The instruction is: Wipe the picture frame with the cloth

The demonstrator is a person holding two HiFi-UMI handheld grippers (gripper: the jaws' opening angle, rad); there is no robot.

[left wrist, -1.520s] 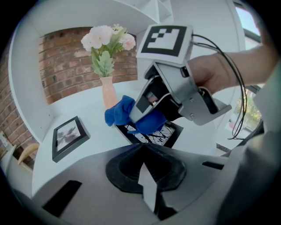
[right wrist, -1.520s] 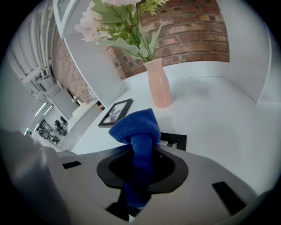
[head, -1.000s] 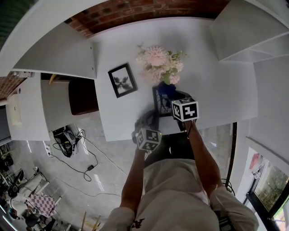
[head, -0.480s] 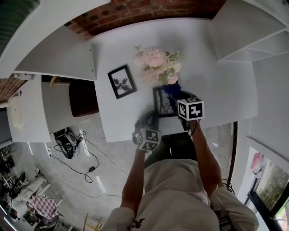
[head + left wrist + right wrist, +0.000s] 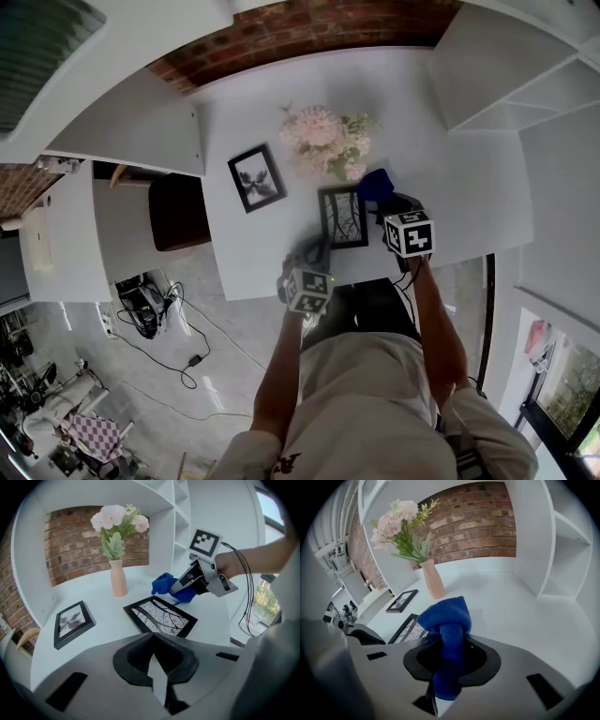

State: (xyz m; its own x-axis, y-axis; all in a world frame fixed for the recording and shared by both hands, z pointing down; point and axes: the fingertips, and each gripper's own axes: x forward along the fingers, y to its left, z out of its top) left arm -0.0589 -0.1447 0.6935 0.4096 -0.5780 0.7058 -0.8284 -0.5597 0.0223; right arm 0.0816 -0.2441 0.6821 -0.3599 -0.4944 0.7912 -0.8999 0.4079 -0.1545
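Right gripper (image 5: 449,667) clamped on bunched blue cloth (image 5: 443,618), cloth just beside the far corner of the picture frame (image 5: 161,616) lying flat on white table (image 5: 105,620), left gripper (image 5: 159,691) near the frame's front edge, jaws together, empty

The left tongs (image 5: 158,677) fill the bottom of the view, with their jaws together and nothing between them. In front of them a black picture frame (image 5: 161,617) lies flat on the white tabletop (image 5: 108,606). At its far corner the right tongs (image 5: 183,584), held by a hand (image 5: 229,564), grip a blue cloth (image 5: 164,584). A smaller frame (image 5: 72,622) lies to the left. A pink vase (image 5: 117,578) with flowers stands behind, near a brick wall (image 5: 70,550).
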